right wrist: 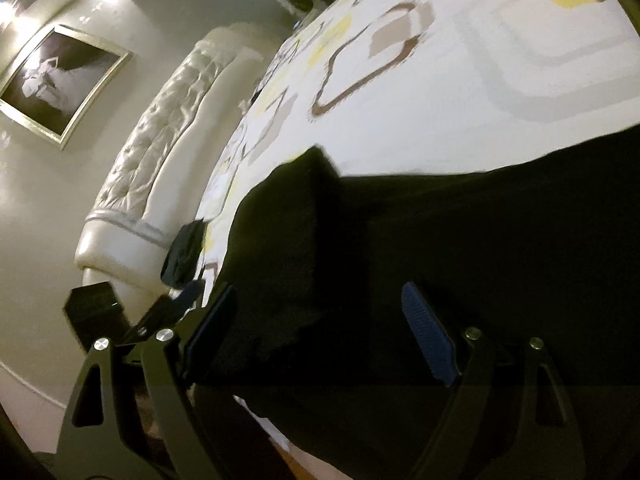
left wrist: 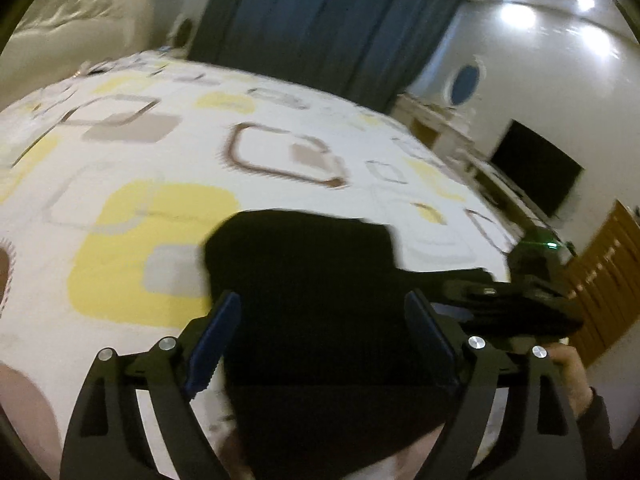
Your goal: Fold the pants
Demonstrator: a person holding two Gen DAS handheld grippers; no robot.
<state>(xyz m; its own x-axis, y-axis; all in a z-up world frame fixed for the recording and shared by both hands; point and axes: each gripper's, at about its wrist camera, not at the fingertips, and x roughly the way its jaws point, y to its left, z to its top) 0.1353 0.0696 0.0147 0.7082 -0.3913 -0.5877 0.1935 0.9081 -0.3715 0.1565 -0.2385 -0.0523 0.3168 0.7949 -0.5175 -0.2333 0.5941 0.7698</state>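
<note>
The black pants (left wrist: 312, 280) lie on a bed with a white sheet (left wrist: 200, 148) patterned in yellow and brown squares. My left gripper (left wrist: 322, 312) is open, its blue-padded fingers wide apart over the near end of the pants. In the right wrist view the pants (right wrist: 460, 248) stretch across the sheet (right wrist: 500, 80) toward the right. My right gripper (right wrist: 318, 308) is open above the dark cloth, one finger at each side of it. The other gripper (right wrist: 132, 320) shows at the left of that view, and the right one (left wrist: 516, 304) at the right of the left wrist view.
A cream tufted headboard (right wrist: 160, 140) stands at one end of the bed. Dark blue curtains (left wrist: 320, 20), a black TV (left wrist: 536, 168) on a white unit and a wooden door (left wrist: 608, 280) lie beyond the bed. A framed picture (right wrist: 60, 80) hangs on the wall.
</note>
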